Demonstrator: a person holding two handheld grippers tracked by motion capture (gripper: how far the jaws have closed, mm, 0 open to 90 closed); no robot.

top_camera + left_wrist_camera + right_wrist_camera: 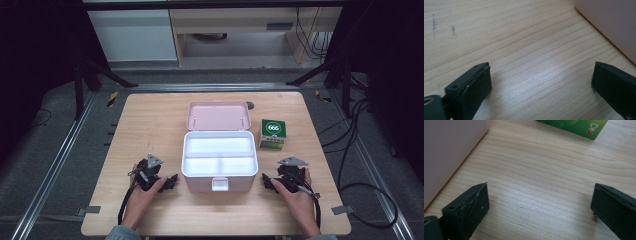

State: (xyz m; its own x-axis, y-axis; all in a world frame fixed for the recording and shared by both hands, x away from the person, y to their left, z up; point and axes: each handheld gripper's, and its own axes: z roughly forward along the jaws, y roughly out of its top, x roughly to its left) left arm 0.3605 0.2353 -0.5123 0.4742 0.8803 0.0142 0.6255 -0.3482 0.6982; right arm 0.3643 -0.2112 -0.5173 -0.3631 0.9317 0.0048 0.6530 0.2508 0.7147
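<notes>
A pink storage box (220,165) with a white divided tray inside stands open at the table's middle, its lid (218,116) folded back. A green carton (273,133) sits just right of it. My left gripper (172,181) rests on the wood left of the box, jaws wide apart around bare table (541,75); the box's pink wall (611,22) shows at the upper right of that view. My right gripper (266,181) lies right of the box, open as well (540,197), with the pink wall (449,150) at its left and the carton's (576,126) edge ahead.
The wooden table (150,120) has bare room at left, right and front of the box. A hand holds each gripper from the near edge. Cables (350,150) hang off the right side. Dark frame legs and furniture stand beyond the far edge.
</notes>
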